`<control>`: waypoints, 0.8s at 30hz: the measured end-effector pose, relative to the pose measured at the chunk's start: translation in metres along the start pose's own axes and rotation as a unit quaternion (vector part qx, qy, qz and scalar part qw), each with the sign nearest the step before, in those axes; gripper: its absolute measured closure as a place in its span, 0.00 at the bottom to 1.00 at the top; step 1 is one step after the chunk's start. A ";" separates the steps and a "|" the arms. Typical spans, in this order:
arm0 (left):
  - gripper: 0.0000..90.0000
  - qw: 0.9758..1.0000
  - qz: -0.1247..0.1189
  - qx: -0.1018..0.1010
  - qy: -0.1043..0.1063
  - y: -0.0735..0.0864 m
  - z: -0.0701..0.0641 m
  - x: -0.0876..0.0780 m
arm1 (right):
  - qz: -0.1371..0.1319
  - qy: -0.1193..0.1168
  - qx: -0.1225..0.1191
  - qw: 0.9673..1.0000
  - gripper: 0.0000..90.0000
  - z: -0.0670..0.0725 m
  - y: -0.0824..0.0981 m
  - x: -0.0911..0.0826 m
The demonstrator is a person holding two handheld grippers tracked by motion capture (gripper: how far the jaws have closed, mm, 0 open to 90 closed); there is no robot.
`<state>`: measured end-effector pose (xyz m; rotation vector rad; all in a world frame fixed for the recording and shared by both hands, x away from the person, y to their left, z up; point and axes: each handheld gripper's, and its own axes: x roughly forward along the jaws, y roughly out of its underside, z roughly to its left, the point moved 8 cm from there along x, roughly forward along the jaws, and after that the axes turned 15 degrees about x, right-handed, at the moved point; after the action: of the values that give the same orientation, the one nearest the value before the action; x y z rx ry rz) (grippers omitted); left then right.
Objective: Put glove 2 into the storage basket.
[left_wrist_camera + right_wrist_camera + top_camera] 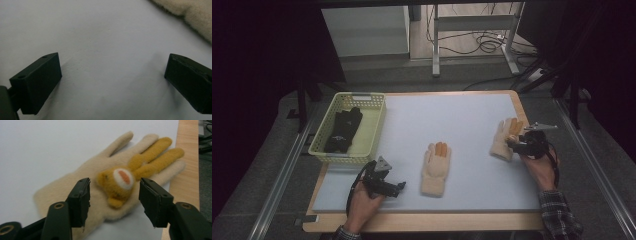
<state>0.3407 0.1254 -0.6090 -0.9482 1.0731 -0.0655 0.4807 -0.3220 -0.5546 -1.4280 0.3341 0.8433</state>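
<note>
Two cream knitted gloves with orange rabbit figures lie on the pale blue mat (467, 115). One glove (435, 170) rests palm-flat in the middle. The other glove (503, 139) lies at the right side, partly over the mat's edge. My right gripper (510, 145) hovers at this glove's cuff end. In the right gripper view its jaws (115, 195) stand open on either side of the rabbit face, not pressing the glove (105, 162). My left gripper (401, 186) sits low at the front left, open (112, 75) over bare mat, with a glove's fuzzy edge (190, 12) beyond it.
A pale yellow plastic basket (374, 131) stands at the mat's back left corner and holds black gloves (343, 131). The wooden table edge (422, 222) frames the mat in front and on the right (186, 170). Metal rails run along both sides of the table.
</note>
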 end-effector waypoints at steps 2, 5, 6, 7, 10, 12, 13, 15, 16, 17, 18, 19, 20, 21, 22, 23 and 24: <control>0.01 1.000 0.000 0.000 0.000 0.000 0.000 0.000 | -0.001 0.004 -0.005 1.000 0.44 -0.002 -0.001 0.005; 0.01 1.000 0.000 0.000 0.000 0.000 0.000 0.000 | -0.004 0.009 -0.008 1.000 0.42 -0.007 -0.002 0.015; 0.01 1.000 0.000 0.000 0.000 0.000 0.000 0.000 | -0.003 0.006 -0.008 1.000 0.42 -0.008 -0.002 0.019; 0.01 1.000 0.000 0.000 0.000 0.000 0.000 0.000 | -0.003 0.003 -0.004 1.000 0.43 -0.008 -0.001 0.022; 0.01 1.000 0.000 0.000 0.000 0.000 0.000 0.000 | -0.005 -0.007 -0.003 1.000 0.54 -0.008 0.000 0.026; 0.01 1.000 0.000 0.000 0.000 0.000 0.000 0.000 | -0.002 -0.004 0.002 1.000 0.62 -0.005 0.000 0.025; 0.01 1.000 0.000 0.000 0.000 0.000 0.000 0.000 | 0.002 0.001 0.003 1.000 0.64 -0.004 0.000 0.025; 0.01 1.000 0.000 0.000 0.000 0.000 0.000 0.000 | 0.007 0.007 0.004 1.000 0.67 -0.003 -0.001 0.023; 0.01 1.000 0.000 0.000 0.000 0.000 0.000 0.000 | 0.009 0.007 0.007 1.000 0.68 -0.003 -0.001 0.021; 0.01 1.000 0.000 0.000 0.000 0.000 0.000 0.000 | 0.007 0.003 0.012 1.000 0.68 -0.001 -0.002 0.019; 0.01 1.000 0.000 0.000 0.000 0.000 0.000 0.000 | 0.000 -0.003 0.019 1.000 0.68 0.000 -0.003 0.016; 0.01 1.000 0.000 0.000 0.000 0.000 0.000 0.000 | -0.004 -0.007 0.022 1.000 0.68 0.001 -0.004 0.013; 0.01 1.000 0.000 0.000 0.000 0.000 0.000 0.000 | -0.004 -0.007 0.022 1.000 0.68 0.001 -0.004 0.013; 0.01 1.000 0.000 0.000 0.000 0.000 0.000 0.000 | -0.012 -0.015 0.030 0.999 0.68 0.005 -0.007 0.005; 0.01 1.000 0.000 0.000 0.000 0.000 0.000 0.000 | -0.012 -0.015 0.030 0.999 0.68 0.005 -0.007 0.005; 0.01 1.000 0.000 0.000 0.000 0.000 0.000 0.000 | -0.015 -0.020 0.032 0.999 0.68 0.006 -0.008 0.002; 0.01 1.000 0.000 0.000 0.000 0.000 0.000 0.000 | -0.021 -0.030 0.036 0.999 0.68 0.010 -0.009 -0.003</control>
<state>0.3406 0.1254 -0.6090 -0.9486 1.0726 -0.0656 0.4819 -0.3126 -0.5438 -1.3363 0.2852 0.8317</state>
